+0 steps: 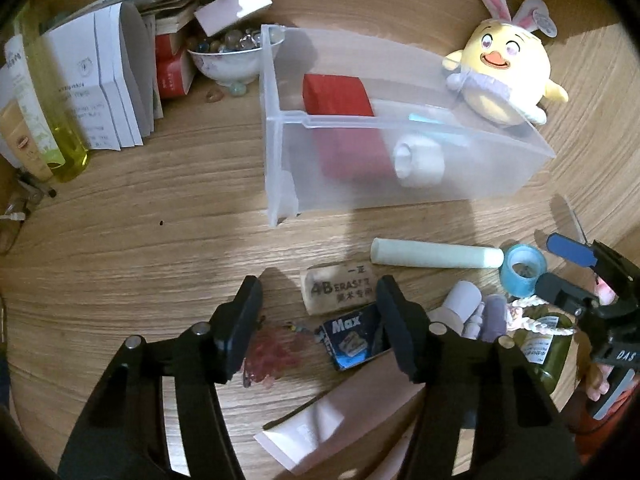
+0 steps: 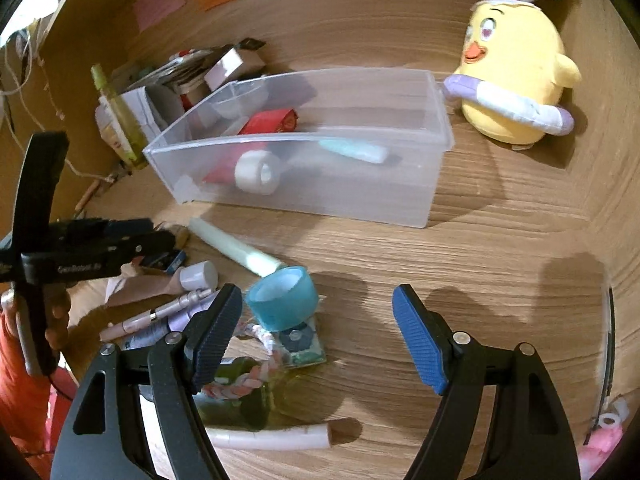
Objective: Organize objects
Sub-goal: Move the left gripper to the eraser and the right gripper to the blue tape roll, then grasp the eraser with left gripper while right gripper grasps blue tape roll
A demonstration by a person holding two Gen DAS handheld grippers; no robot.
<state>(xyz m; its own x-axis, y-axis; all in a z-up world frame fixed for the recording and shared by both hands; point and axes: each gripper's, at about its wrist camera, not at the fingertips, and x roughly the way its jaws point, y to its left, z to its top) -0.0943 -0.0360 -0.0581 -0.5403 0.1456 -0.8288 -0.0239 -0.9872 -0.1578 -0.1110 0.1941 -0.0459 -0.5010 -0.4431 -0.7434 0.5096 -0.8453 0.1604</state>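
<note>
A clear plastic bin (image 1: 276, 152) (image 2: 360, 200) lies on the wooden table and holds a red box (image 1: 336, 94), a white tape roll (image 1: 418, 160) (image 2: 258, 172) and a pale blue item (image 2: 356, 151). My left gripper (image 1: 316, 320) is open and empty, low over a 4B eraser (image 1: 340, 288), a blue Max staple box (image 1: 348, 340) and a pink clip (image 1: 270, 354). My right gripper (image 2: 316, 324) is open and empty, just right of a blue tape roll (image 2: 282, 298) (image 1: 522, 270). A pale green stick (image 1: 436, 258) (image 2: 236, 250) lies before the bin.
A yellow chick plush (image 1: 502, 80) (image 2: 514, 80) sits right of the bin. A bowl of marbles (image 1: 232, 58), papers (image 1: 104, 80) and a yellow bottle (image 1: 56, 100) crowd the far left. Pens, a small white-capped bottle (image 2: 196, 276), a green bottle (image 2: 240, 392) and a braided cord (image 2: 256, 364) lie nearby.
</note>
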